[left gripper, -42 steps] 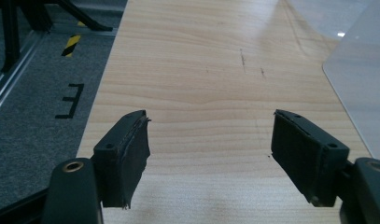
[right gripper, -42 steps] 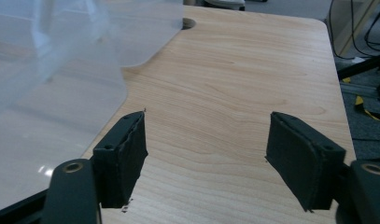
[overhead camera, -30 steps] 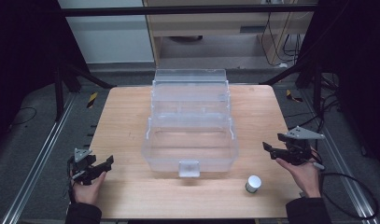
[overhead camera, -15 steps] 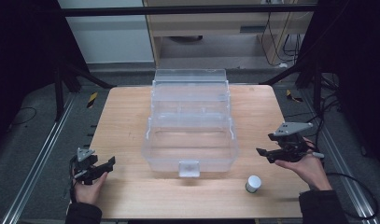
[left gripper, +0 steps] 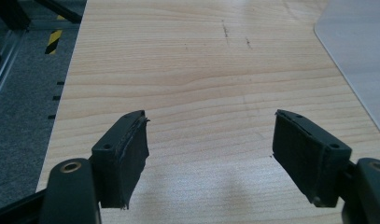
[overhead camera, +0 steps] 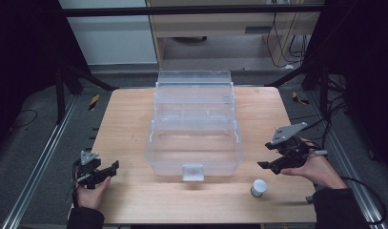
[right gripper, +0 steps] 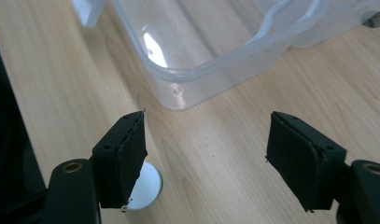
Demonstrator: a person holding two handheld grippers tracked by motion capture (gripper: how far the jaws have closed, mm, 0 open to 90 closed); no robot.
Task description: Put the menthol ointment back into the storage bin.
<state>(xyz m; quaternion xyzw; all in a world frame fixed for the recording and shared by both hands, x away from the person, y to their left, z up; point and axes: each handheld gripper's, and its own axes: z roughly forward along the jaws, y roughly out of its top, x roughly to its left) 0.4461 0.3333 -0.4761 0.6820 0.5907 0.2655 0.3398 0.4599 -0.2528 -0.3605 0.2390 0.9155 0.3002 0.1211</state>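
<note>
Where the pale wooden table nears its front right corner, stands a small round jar, white lid over a greenish body, just ahead of the right gripper and apart from it. Nothing between that gripper's black, flat-padded jaws, which have just been opening. Beside the jar, a clear plastic bin, rounded corners and a thickened rim, holding nothing visible, front latch tab facing the person, hinged lid thrown back. At the left edge, left gripper low over bare wood grain, jaws spread, holding nothing.
</note>
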